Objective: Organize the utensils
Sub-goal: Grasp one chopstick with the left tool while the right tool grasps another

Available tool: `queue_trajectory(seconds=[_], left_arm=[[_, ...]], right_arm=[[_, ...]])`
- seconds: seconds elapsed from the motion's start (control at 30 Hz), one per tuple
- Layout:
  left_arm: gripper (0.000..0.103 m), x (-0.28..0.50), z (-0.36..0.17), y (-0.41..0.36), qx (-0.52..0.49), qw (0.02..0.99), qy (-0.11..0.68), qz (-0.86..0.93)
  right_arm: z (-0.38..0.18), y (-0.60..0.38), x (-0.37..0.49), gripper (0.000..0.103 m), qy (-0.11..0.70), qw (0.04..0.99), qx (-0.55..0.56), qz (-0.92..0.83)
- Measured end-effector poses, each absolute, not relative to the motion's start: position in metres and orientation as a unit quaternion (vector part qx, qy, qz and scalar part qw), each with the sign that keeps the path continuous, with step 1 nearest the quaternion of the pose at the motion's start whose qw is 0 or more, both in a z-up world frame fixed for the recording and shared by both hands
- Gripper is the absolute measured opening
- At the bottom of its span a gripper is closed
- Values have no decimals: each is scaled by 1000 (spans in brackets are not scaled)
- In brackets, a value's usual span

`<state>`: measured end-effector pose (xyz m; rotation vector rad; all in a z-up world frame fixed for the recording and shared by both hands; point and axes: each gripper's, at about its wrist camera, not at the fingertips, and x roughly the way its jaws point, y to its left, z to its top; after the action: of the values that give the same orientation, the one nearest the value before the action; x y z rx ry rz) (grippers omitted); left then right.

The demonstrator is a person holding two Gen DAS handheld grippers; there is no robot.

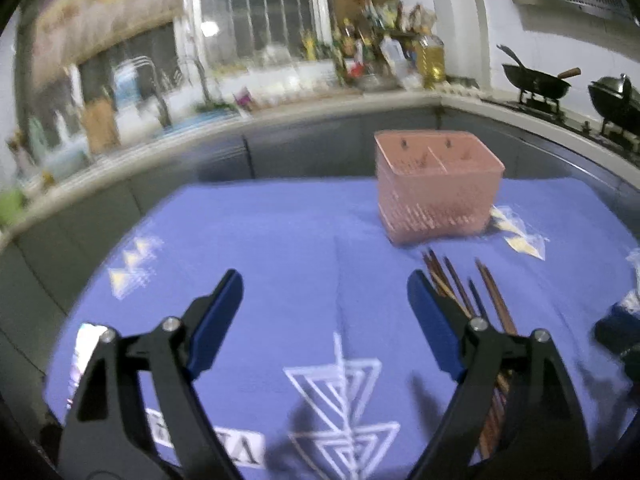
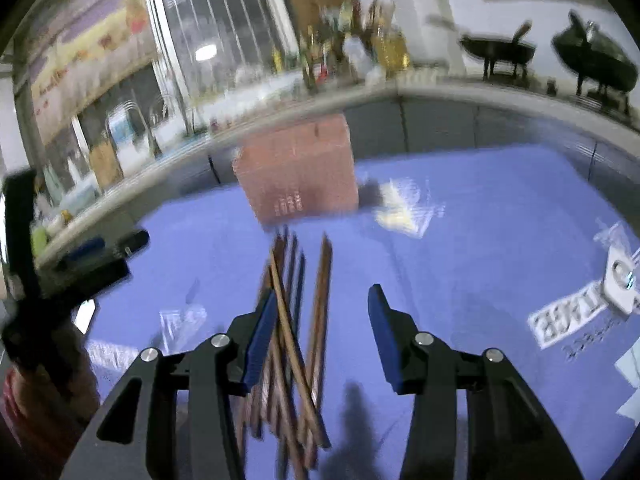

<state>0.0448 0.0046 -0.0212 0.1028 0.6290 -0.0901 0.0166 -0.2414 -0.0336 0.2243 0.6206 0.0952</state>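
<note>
A pink slotted utensil basket (image 1: 436, 196) (image 2: 300, 176) with two compartments stands at the far side of a blue cloth (image 1: 260, 240) (image 2: 480, 220). Several brown chopsticks (image 1: 452, 284) (image 2: 324, 272) lie in a loose pile on the cloth in front of it. My left gripper (image 1: 325, 280) is open over bare cloth, and the chopsticks run under its right finger. My right gripper (image 2: 323, 294) hangs over the pile with its jaws apart; the chopsticks lie between the fingers, close to the left one, and are not pinched. The left gripper (image 2: 80, 256) shows at the left edge of the right wrist view.
Small clear plastic packets (image 1: 520, 236) (image 2: 400, 208) lie to the right of the basket. A white packet (image 2: 620, 280) sits at the cloth's right edge. Behind the table runs a kitchen counter with two black woks (image 1: 536, 80), bottles and a sink. A sleeve (image 2: 40, 400) is at lower left.
</note>
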Motion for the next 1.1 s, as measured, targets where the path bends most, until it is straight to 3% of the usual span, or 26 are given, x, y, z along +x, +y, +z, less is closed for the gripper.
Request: queue_trajectory(seconds=[0.03,0.1,0.2,0.63,0.7,1.1], left_arm=[[68,49,-28,6,42,940,333,-61],[50,57,-49,8,18,913,394,-104],[39,61,-72,1,-3,884,444,-148],[38,47,-101,-52,78,862,458,-201],[38,45,-103,-56,88,866,450,-200],[37,55,-107,-62,91,873,446,-177]], right_arm=[[-44,-241,20,33,327,938,106,51],[-61,-240,25,24,361,925,106,61],[-77,-237,28,23,387,914,101,70],[-84,-207,27,22,398,909,35,117],[-86,-210,29,11,398,911,33,102],[-91,-241,29,7,403,905,108,88]])
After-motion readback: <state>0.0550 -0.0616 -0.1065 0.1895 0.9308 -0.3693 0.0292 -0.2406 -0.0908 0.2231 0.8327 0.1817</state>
